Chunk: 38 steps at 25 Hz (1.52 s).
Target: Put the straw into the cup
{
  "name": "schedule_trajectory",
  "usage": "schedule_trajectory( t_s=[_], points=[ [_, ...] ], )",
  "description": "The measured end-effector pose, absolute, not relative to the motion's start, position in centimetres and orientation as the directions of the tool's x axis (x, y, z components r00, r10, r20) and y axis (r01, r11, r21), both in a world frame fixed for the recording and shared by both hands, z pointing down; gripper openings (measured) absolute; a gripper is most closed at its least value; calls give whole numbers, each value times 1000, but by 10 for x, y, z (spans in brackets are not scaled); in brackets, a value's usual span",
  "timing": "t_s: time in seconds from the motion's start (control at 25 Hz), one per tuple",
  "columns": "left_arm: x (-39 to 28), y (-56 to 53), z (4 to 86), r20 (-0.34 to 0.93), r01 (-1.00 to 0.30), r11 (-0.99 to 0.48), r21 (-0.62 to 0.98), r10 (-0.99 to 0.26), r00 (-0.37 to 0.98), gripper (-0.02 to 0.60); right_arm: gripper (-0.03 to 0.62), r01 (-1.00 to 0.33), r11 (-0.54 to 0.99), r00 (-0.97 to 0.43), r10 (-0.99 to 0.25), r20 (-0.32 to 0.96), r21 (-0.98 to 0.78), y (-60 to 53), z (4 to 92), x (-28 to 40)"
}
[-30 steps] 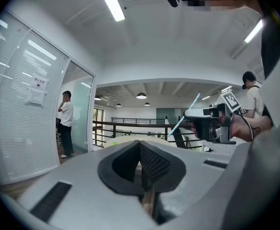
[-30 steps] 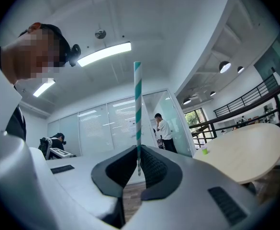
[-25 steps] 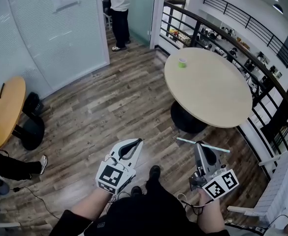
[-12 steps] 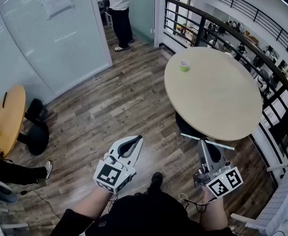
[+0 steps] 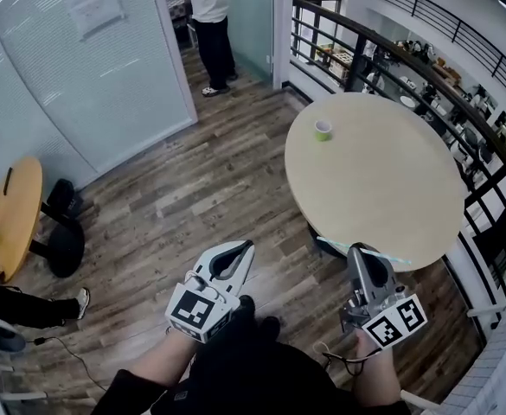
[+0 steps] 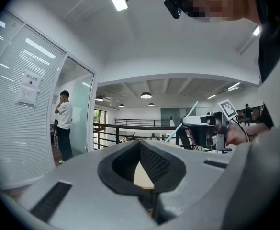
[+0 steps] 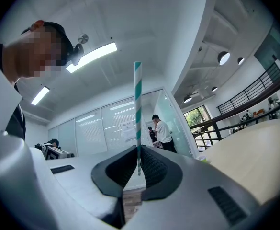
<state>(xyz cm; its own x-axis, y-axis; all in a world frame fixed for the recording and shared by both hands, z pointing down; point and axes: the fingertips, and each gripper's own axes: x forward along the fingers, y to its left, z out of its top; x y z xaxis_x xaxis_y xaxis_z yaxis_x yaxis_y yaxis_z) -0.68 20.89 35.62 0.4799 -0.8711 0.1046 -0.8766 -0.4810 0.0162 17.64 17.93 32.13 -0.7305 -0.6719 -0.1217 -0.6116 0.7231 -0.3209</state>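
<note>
In the head view, the left gripper (image 5: 242, 247) and the right gripper (image 5: 361, 251) sit at 6 o'clock, both pointing towards 12 o'clock over the wood-plank floor (image 5: 192, 188).

The right gripper (image 7: 139, 169) has its jaws nearly closed on a thin paper straw with teal and white stripes (image 7: 138, 109). In its own view the straw is pinched near its lower end and stands upright above the jaws. From the head view, the straw (image 5: 335, 244) lies crosswise over the jaw tips, running from 9 to 3 o'clock. It sits just at the near edge of the round beige-topped table (image 5: 382, 188).

The left gripper (image 6: 140, 166) has its jaws together with nothing between them. Its view shows the right gripper (image 6: 207, 128) and the straw (image 6: 188, 115) at 2 o'clock.

The small green cup (image 5: 323, 130) stands upright on the far left part of the table. It is at 1 o'clock from the grippers, well apart from the straw.

A person in a white top and dark trousers (image 5: 211, 15) stands at 12 o'clock beside a glass wall (image 5: 80, 67). A round orange table (image 5: 15, 214) is at 9 o'clock.
</note>
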Motion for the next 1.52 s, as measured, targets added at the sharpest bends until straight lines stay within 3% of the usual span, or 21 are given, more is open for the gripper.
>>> schedule_trajectory(
  t_s=[1.16,1.52],
  points=[
    [-104,-61,366,86,-789,-614,24,-785,613,6,37,-715,623,-635,-768,-76,-318,-60,327,66],
    [-90,-123,379,114,-751,-657,58,-743,659,6,37,-751,567,-587,-808,-50,-340,-116,340,82]
  ],
)
